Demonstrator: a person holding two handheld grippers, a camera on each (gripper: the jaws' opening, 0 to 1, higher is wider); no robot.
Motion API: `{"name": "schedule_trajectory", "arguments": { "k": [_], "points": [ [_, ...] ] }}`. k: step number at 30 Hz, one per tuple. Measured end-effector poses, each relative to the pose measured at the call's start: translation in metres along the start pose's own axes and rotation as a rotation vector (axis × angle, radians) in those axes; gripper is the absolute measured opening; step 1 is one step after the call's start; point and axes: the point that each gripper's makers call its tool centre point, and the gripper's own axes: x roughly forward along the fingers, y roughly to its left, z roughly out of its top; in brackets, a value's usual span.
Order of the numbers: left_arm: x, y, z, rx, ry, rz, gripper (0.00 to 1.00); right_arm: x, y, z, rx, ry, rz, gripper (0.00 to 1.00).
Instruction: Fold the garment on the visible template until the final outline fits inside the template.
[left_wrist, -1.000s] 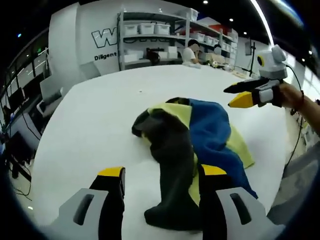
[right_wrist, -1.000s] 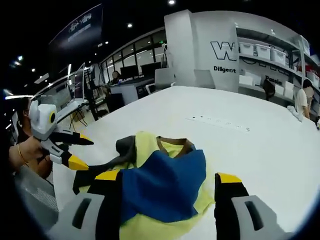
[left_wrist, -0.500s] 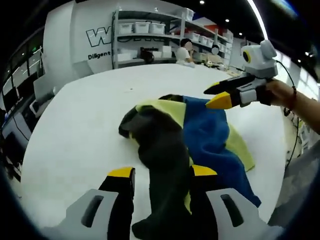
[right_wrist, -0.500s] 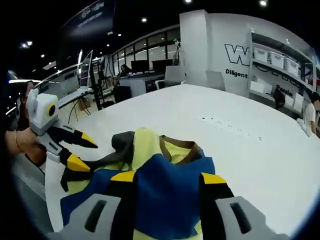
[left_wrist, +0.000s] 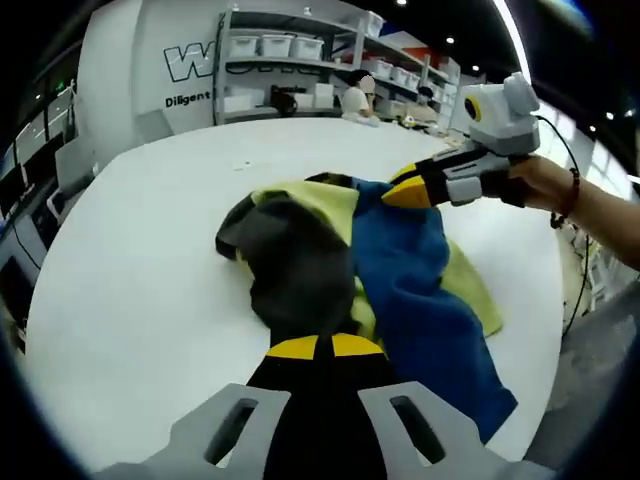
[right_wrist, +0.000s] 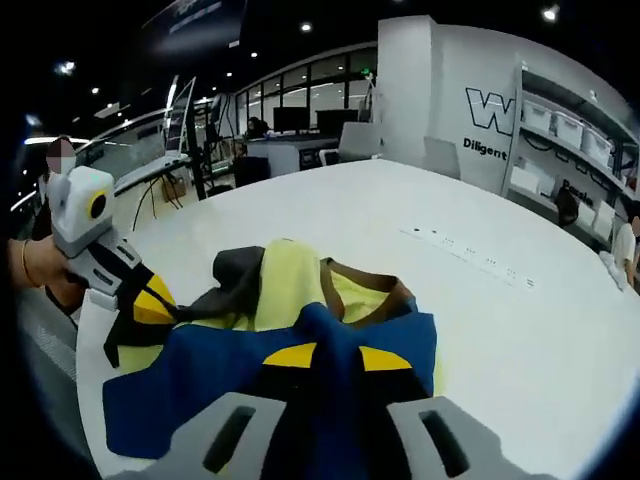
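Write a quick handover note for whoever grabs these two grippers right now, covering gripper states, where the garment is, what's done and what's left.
Left gripper: shut on the dark grey part of the garment.
Right gripper: shut on the garment's blue part.
The garment lies crumpled in a heap on the white table, with yellow, blue and grey panels bunched together.
Done: both grips appear taken.
Left: spread it flat, then do all the folding. I can't make out a template outline on the table, so check where it is before laying the garment out.
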Motion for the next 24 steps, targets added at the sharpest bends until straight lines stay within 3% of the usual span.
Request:
{"name": "schedule_trajectory", "arguments": {
  "k": [2, 11, 18, 24],
  "points": [
    [-0.001, 0.003, 0.0, -0.011, 0.0, 0.008, 0.0, -0.002, -0.004, 0.0, -0.007, -0.001, -0.014, 0.0],
    [-0.009, 0.021, -0.003, -0.039, 0.013, 0.07, 0.0, -0.009, -0.011, 0.001, 0.012, -0.005, -0.031, 0.0],
    [-0.02, 0.048, -0.011, -0.045, 0.037, 0.152, 0.0, -0.022, -0.035, 0.004, 0.05, -0.032, -0.087, 0.0],
    [-0.03, 0.072, -0.016, -0.025, 0.06, 0.228, 0.0, -0.031, -0.06, -0.004, 0.07, -0.012, -0.146, 0.0]
  ]
}}
